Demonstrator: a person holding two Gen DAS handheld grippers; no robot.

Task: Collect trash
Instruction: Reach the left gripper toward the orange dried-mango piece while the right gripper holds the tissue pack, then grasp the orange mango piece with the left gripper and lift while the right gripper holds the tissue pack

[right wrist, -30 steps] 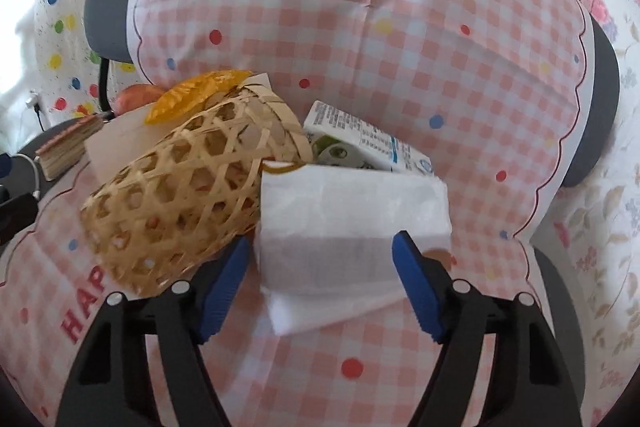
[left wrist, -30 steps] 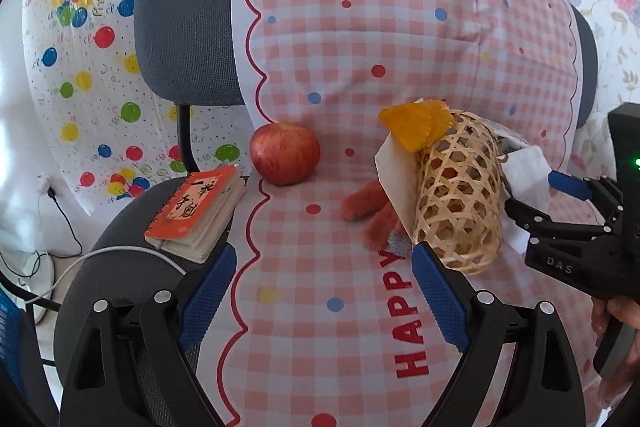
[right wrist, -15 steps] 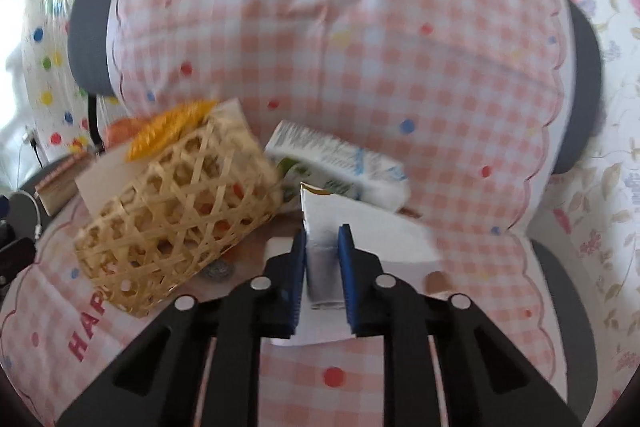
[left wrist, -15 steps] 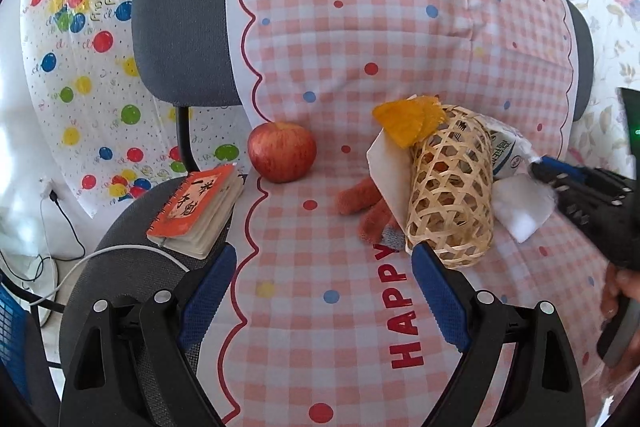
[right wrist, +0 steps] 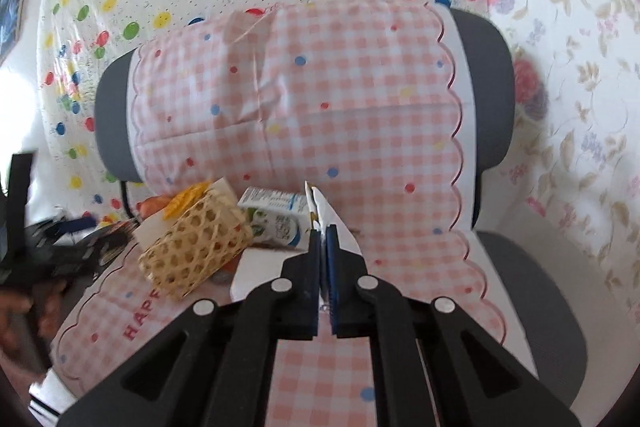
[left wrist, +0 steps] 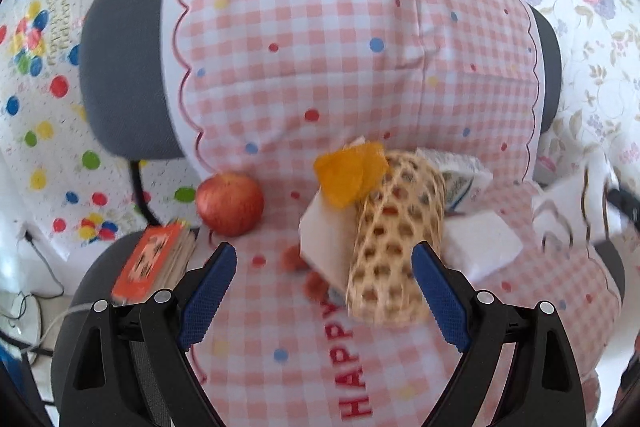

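A woven bamboo basket [left wrist: 394,239] lies on its side on the pink checked chair seat [left wrist: 280,327], with orange peel [left wrist: 350,173] and a white card [left wrist: 326,247] at its mouth. My left gripper [left wrist: 324,291] is open, just in front of the basket. My right gripper [right wrist: 323,239] is shut on a white paper napkin [right wrist: 326,213], lifted above the seat; the napkin shows blurred at the far right of the left wrist view [left wrist: 568,203]. A milk carton [right wrist: 276,219] lies behind the basket [right wrist: 196,251]. Another white napkin [left wrist: 484,247] lies on the seat.
A red apple [left wrist: 230,203] and an orange-covered notebook [left wrist: 156,263] sit at the seat's left. Small orange-red scraps [left wrist: 310,279] lie by the basket. The chair back [right wrist: 304,99] rises behind. A cable [left wrist: 24,311] lies on the floor at left.
My right gripper shut on the white napkin, then lifted it up and back from the seat. My left gripper moved closer to the basket and stayed open.
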